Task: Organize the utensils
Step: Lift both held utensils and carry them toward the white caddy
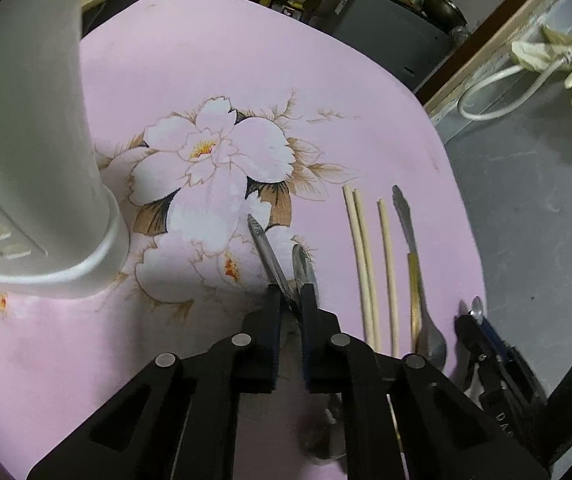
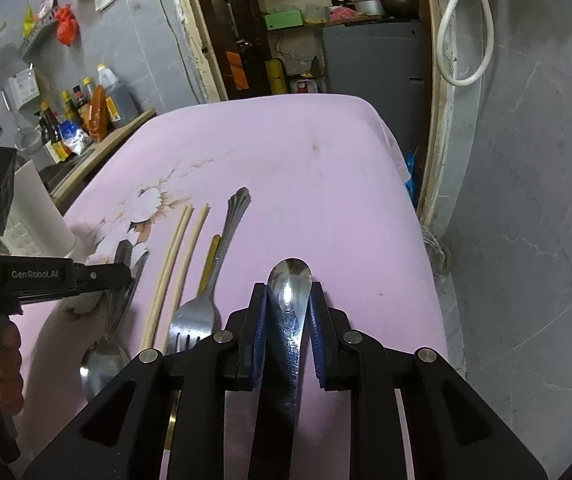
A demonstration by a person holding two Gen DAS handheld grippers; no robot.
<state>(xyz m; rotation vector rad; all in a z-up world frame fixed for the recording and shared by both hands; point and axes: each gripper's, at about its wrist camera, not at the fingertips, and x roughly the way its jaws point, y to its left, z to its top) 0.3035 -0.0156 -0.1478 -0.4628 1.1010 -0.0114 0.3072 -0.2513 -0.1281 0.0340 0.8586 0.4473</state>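
Left gripper (image 1: 290, 296): your jaws were pinched on a metal handle (image 1: 268, 256); a second metal handle (image 1: 301, 261) lay just right of it; whether that one was gripped too I could not tell.
Metal handle: its long axis ran away from you, tilted up-left, tip over the flower print (image 1: 210, 152).
Right gripper (image 2: 288, 300): your jaws were clamped on a spoon (image 2: 289, 280); bowl end pointing forward past the fingertips, handle running back between the jaws.
Chopsticks (image 1: 360, 256): three lay on the pink worktop (image 1: 246, 80), nearly parallel, lengthwise away from you.
Fork (image 2: 196, 316): flat on the worktop, tines toward you, handle pointing away; a yellow-handled utensil (image 2: 210, 256) lay alongside it.
White holder (image 1: 26, 140): stood at the left, tilted in the fisheye view.
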